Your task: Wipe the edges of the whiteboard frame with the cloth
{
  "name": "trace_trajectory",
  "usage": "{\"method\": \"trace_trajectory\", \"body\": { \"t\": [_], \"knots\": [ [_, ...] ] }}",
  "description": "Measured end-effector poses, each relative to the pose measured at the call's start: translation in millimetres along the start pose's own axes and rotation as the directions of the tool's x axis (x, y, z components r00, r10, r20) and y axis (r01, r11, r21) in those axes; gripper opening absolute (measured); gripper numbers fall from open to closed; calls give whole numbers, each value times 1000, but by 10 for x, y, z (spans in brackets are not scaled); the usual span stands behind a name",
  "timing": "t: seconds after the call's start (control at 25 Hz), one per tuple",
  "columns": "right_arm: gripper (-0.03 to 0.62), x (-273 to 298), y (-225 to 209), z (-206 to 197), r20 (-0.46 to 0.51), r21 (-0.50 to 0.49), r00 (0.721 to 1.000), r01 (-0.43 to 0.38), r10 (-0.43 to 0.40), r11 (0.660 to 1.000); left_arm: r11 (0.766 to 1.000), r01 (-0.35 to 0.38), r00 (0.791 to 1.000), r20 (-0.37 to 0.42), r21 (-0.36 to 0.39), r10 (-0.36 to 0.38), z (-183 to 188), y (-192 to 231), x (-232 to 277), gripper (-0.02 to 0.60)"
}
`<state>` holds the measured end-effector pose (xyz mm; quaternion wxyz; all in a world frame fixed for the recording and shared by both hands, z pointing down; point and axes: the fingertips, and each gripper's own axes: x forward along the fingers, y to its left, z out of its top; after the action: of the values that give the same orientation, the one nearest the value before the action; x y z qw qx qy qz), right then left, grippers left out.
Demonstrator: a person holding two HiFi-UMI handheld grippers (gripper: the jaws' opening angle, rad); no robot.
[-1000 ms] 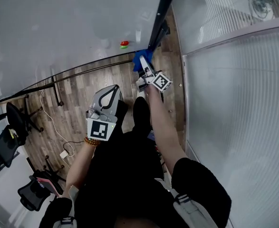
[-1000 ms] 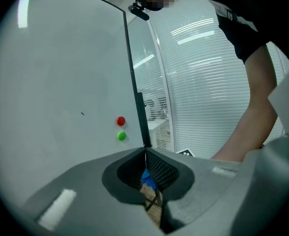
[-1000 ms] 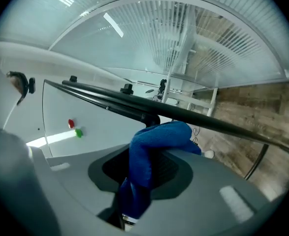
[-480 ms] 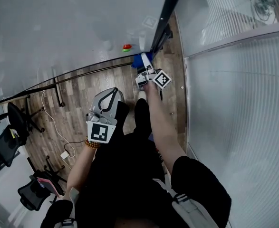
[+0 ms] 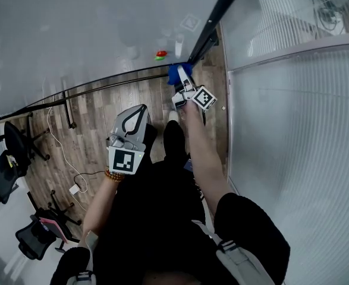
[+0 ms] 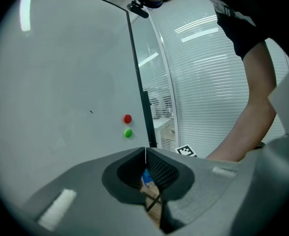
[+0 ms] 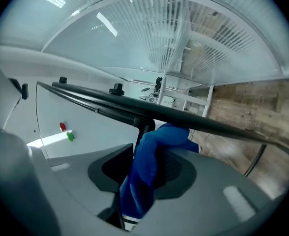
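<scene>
Left gripper point(image 5: 138, 111) hangs low by the person's waist, jaws together, nothing in them; unchanged over the last second. Right gripper point(image 5: 179, 85) is stretched out ahead, clamped on the blue cloth point(image 5: 175, 73), which bunches up out of its jaws. Over that second it has only crept a little: the cloth was at the lower right corner of the whiteboard frame point(image 5: 212, 28) and is still there, now just under the bottom bar.

In the right gripper view the cloth's point(image 7: 151, 154) top looks pressed against the black bar point(image 7: 110, 103), though contact is hard to confirm.

Judgement: the wipe is dwelling at this corner, between the side edge and the bottom edge; most of the bottom rail to the left likely remains.

Beyond, on the whiteboard point(image 5: 73, 28), sit a red magnet point(image 5: 161, 53) and a green magnet point(image 5: 160, 58), close to the corner.
</scene>
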<state>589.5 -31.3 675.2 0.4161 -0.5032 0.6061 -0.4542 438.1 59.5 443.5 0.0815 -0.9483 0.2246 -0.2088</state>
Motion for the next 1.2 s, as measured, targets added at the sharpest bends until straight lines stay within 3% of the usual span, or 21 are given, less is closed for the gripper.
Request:
{"method": "trace_trajectory", "body": {
  "t": [0.12,0.28,0.52,1.2],
  "knots": [
    [102,34,14,22,-66,-81,997,31,-36,996,1000,-9,1000,-6,-10,9,-5,9,11,0],
    [95,73,26,-2,-92,-45,993,64,-68,997,1000,-19,1000,-15,-19,18,-44,23,-9,0],
    [78,74,3,-34,-150,-77,983,92,-102,993,1000,-26,999,-24,-10,26,-36,12,9,0],
    [67,81,74,-120,-165,-38,954,248,-251,968,999,-31,999,27,-30,32,-89,182,-93,0]
  ]
}}
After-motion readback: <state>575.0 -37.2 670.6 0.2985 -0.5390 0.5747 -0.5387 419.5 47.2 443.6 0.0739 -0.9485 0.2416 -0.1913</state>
